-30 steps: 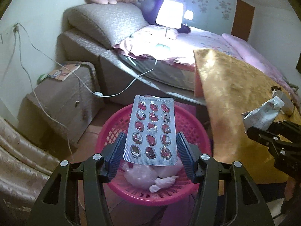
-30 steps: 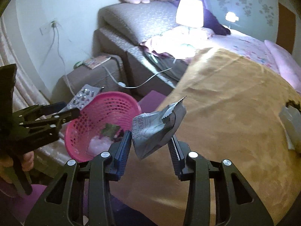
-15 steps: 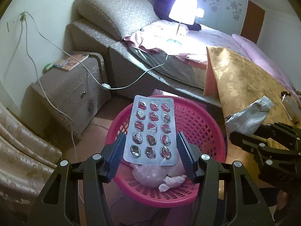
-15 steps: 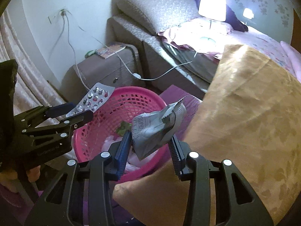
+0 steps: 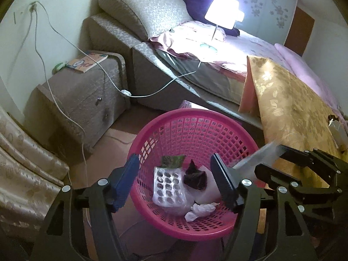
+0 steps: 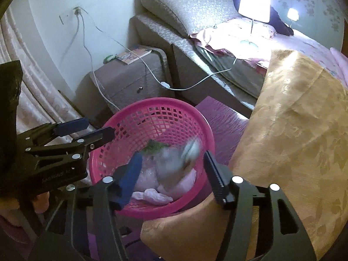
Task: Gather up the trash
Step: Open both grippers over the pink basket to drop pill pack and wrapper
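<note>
**Both drops happening at once over the pink basket**

So both grippers sit right above the pink basket [image 5: 191,130] on the floor by the bed. The left gripper [image 5: 176,180] has its jaws apart with nothing between them, having just been opening, and the blister pack [image 5: 168,187] lies flat inside the basket, directly below those jaws, long axis running roughly away from the camera. It rests next to a dark wrapper [image 5: 194,178] and a crumpled tissue [image 5: 201,211].

The right gripper [image 6: 171,169] has also just been opening. Its jaws stand apart and the silver pouch [image 6: 184,154] shows only as a blur between and below them, apparently falling into the basket (too smeared to say whether it has landed).

My read: these two pieces are done. The next trash looks to be the white packet [image 5: 338,130] on the gold bedspread [image 5: 293,108], off at the far right edge of the left view. That lies on the right gripper's side, so the right hand looks nearer, and the reach would go away from the basket and back up over the bed.
</note>
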`<control>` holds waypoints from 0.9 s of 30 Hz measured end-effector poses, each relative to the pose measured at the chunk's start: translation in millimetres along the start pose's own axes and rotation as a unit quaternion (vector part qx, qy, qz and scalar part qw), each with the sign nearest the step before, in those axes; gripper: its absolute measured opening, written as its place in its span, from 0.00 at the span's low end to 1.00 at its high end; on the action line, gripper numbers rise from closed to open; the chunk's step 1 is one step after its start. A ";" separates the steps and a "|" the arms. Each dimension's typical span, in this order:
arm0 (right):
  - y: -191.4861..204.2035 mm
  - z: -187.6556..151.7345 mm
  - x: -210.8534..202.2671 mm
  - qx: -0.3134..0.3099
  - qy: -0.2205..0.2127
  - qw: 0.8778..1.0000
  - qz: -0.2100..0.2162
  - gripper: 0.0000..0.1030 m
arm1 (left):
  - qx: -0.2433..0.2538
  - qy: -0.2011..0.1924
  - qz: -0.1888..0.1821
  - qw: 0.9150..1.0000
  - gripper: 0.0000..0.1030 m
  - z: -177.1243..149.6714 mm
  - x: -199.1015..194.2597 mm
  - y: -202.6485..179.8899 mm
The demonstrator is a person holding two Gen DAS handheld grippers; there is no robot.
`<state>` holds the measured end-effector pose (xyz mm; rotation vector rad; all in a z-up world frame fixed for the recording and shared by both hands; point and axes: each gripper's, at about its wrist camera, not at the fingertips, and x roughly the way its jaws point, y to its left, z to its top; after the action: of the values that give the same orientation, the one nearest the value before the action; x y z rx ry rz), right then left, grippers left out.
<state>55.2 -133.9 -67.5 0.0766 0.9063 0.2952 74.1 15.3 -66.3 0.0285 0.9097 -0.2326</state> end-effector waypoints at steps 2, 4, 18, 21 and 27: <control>-1.2 -1.0 -1.4 0.002 -0.002 1.000 -0.002 0.58 | -0.003 -0.001 0.002 1.000 0.66 0.7 -0.4 1.1; -2.6 -2.0 -3.2 0.005 -0.005 1.000 -0.004 0.59 | -0.006 -0.003 0.003 1.000 0.66 0.6 -1.5 2.9; -23.8 -14.3 -39.4 0.033 -0.051 0.997 -0.049 0.63 | 0.004 -0.033 0.003 0.999 0.73 1.1 -12.7 -8.1; -32.7 -18.6 -47.8 0.045 -0.058 0.996 -0.058 0.64 | 0.007 -0.038 0.001 0.999 0.74 -1.1 -14.5 -12.3; -50.4 -27.7 -64.1 0.074 -0.074 0.991 -0.087 0.67 | 0.024 -0.046 -0.005 0.999 0.75 -3.2 -17.0 -23.5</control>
<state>7.4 -202.0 -45.2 0.1545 0.7817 0.0583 56.5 -4.0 -53.2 0.0572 0.8137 -0.2632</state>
